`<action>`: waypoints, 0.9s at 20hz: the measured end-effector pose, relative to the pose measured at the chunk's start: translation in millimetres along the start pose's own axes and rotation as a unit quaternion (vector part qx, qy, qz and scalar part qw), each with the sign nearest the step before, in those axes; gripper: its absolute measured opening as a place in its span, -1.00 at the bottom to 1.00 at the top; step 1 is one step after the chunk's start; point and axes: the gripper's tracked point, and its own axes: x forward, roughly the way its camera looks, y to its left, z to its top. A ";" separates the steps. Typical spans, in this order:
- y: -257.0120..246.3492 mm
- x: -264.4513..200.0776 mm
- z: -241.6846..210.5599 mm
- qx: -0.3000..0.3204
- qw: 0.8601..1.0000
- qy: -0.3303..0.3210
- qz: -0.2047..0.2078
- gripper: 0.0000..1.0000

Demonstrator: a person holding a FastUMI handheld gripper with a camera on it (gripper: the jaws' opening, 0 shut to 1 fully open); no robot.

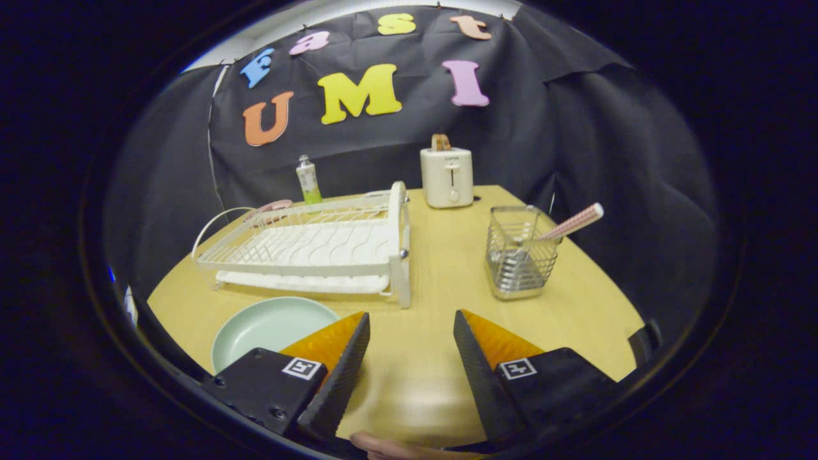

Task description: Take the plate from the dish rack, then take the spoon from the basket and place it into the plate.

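A wooden table [434,268] is seen from just above its near edge. At lower centre of the frame, the gripper [411,335] is held with its two fingers spread well apart and nothing between them. At lower left, a pale green plate [268,326] lies flat on the table, partly hidden behind the left finger, in front of the white dish rack [319,246]. At centre right, a wire basket [516,262] stands upright with a spoon [571,225] leaning in it, its handle poking out up and to the right. The spoon is judged light, stiff and thin, perhaps slippery; the exposed handle above the basket rim seems the best place to be gripped. A toaster [447,177] and a tube [308,181] stand at upper centre.
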 end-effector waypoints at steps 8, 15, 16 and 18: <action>-92.6 -1.6 33.8 0.023 0.994 -0.081 -0.063 1.00; -123.3 30.1 59.2 0.048 0.989 -0.133 -0.054 0.89; -126.6 37.2 61.8 0.047 0.988 -0.134 -0.062 0.69; -125.1 51.6 60.9 0.035 0.989 -0.130 -0.063 0.29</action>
